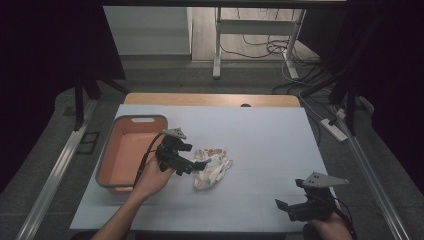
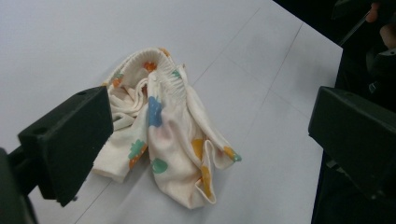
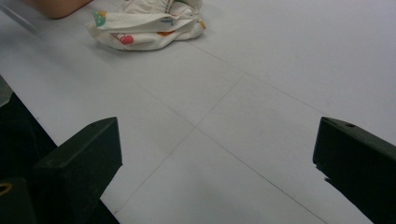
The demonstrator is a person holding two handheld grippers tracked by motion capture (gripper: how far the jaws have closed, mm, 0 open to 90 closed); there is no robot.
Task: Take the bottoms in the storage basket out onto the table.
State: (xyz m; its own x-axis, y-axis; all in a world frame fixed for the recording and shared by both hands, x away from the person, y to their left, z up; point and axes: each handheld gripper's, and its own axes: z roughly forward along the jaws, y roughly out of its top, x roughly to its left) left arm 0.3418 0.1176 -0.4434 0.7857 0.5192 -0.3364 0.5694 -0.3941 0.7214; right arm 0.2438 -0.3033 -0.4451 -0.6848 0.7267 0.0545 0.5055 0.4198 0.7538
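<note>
The left gripper (image 1: 199, 164) hovers with its fingers (image 2: 70, 140) apart, just beside the crumpled printed cloth (image 1: 212, 167), which lies loose on the white surface (image 1: 270, 140) a little left of its middle, nearer the person's edge than the far one. To take it well, I would lower the open fingers over the thickest bunch, where the ribbed hem (image 2: 159, 70) folds over, so that several layers are caught at once rather than one trailing flap. The orange basin (image 1: 131, 150) stands along the left edge, just behind this gripper; a lift toward it needs to clear its near wall. The right gripper (image 1: 300, 205) rests by the near right corner, fingers (image 3: 79, 163) also apart and holding nothing, well apart from the cloth. Bare surface spreads to the right and toward the far edge.
</note>
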